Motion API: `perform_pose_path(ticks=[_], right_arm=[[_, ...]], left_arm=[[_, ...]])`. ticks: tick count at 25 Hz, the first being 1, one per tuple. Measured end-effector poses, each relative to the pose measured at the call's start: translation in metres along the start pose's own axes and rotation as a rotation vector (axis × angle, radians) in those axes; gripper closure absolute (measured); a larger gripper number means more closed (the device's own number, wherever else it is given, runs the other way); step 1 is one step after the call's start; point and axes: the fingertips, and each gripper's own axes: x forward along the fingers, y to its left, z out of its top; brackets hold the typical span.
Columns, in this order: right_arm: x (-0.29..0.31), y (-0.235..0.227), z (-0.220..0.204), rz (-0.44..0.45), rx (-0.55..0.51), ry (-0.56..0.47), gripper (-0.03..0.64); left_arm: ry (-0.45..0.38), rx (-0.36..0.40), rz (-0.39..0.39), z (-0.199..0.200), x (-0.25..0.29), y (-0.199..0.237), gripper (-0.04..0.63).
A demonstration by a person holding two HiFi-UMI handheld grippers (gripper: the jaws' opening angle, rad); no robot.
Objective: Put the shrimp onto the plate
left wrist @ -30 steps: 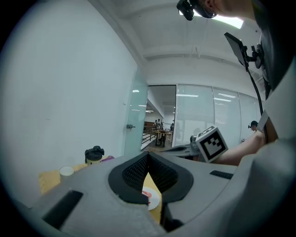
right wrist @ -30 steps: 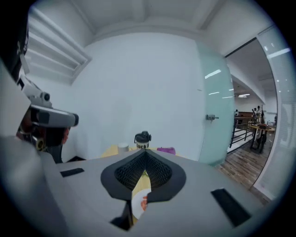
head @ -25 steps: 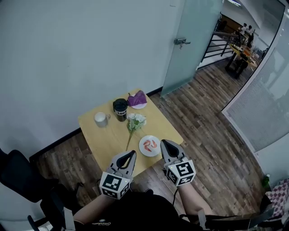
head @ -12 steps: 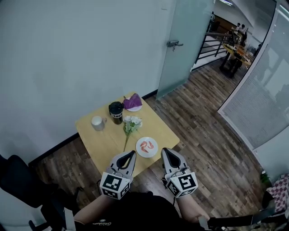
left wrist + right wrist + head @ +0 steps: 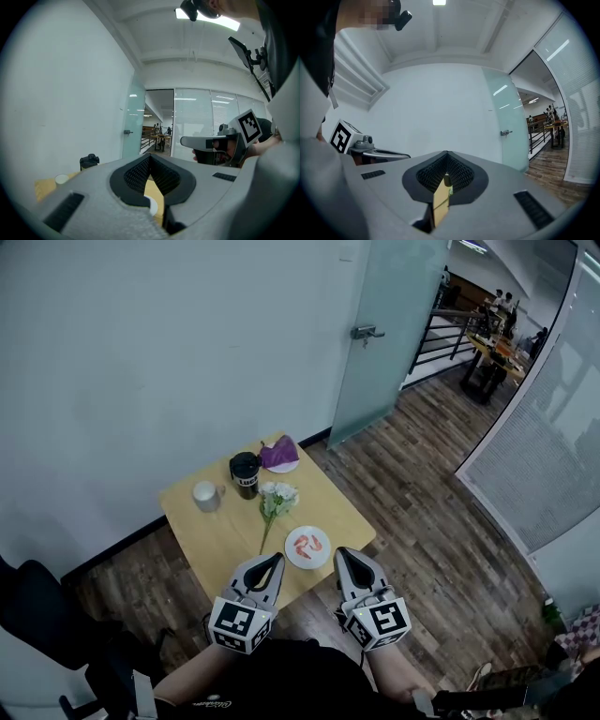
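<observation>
1. Shrimp (image 5: 307,544), two orange-pink curls, lie on the white plate (image 5: 292,558), just beyond the gripper tips and nearer the right one.
2. The left gripper (image 5: 275,560) is held by the table's near edge. Its own view (image 5: 150,157) shows the jaws pressed together at the tips with nothing between them.
3. The right gripper (image 5: 342,552) is held level beside it, well apart. Its jaws (image 5: 447,153) are likewise closed on nothing.
4. The plate sits near the front edge of the square wooden table (image 5: 220,535).
5. Just beyond the plate lies a sprig of white flowers (image 5: 278,493), stem pointing towards the person.
6. Farther back stand a dark cup (image 5: 246,471) and a white mug (image 5: 205,495), with a purple cloth (image 5: 281,452) on a small dish at the far corner.
7. Past the table are a pale wall, a frosted glass door (image 5: 384,334) and a wooden floor (image 5: 422,493).
</observation>
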Motion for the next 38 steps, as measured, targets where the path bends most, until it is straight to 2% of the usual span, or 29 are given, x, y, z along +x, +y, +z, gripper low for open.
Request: perform_pose_path(ticks=[38], right_arm=[[0.0054,0.0056,-0.0071,0.030,-0.005,0.030,0.617]], left_arm=[[0.016,-0.009,0.008,-0.0048,0.0046,0.0011,0.597]])
